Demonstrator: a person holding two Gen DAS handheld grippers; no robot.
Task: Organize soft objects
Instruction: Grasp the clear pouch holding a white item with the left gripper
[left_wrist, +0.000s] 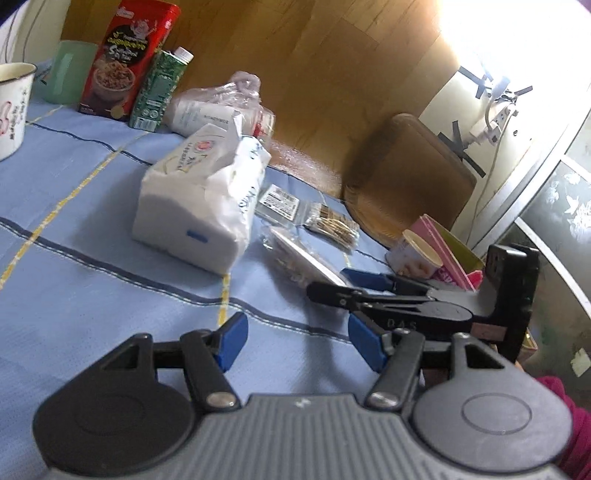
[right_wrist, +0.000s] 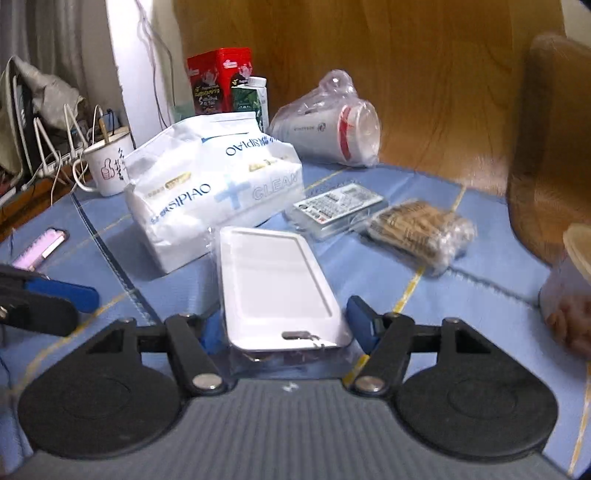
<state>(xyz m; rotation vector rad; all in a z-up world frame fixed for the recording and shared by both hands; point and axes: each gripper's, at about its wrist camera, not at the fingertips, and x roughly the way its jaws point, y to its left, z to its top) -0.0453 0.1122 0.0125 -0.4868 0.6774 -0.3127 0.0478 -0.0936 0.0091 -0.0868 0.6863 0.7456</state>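
Note:
On the blue tablecloth (left_wrist: 74, 229) lies a white tissue pack (left_wrist: 199, 206) (right_wrist: 210, 192). In front of it is a flat white packet in clear wrap (right_wrist: 277, 284) (left_wrist: 303, 254). My right gripper (right_wrist: 282, 321) straddles the packet's near end, jaws wide, pads not pressing on it. Beside the packet lie a bag of cotton swabs (right_wrist: 417, 232) and a labelled flat pack (right_wrist: 340, 206). My left gripper (left_wrist: 299, 341) hovers open over bare cloth with nothing between its fingers. One of its blue fingers (right_wrist: 59, 291) shows at the right wrist view's left edge.
At the back stand bagged paper cups (right_wrist: 332, 125), a red box (left_wrist: 129, 55), a green carton (left_wrist: 159, 92), a green cup (left_wrist: 70, 70) and an enamel mug (right_wrist: 107, 166). A paper cup (left_wrist: 417, 251) sits at the right edge; a wooden chair (left_wrist: 406, 177) is beyond.

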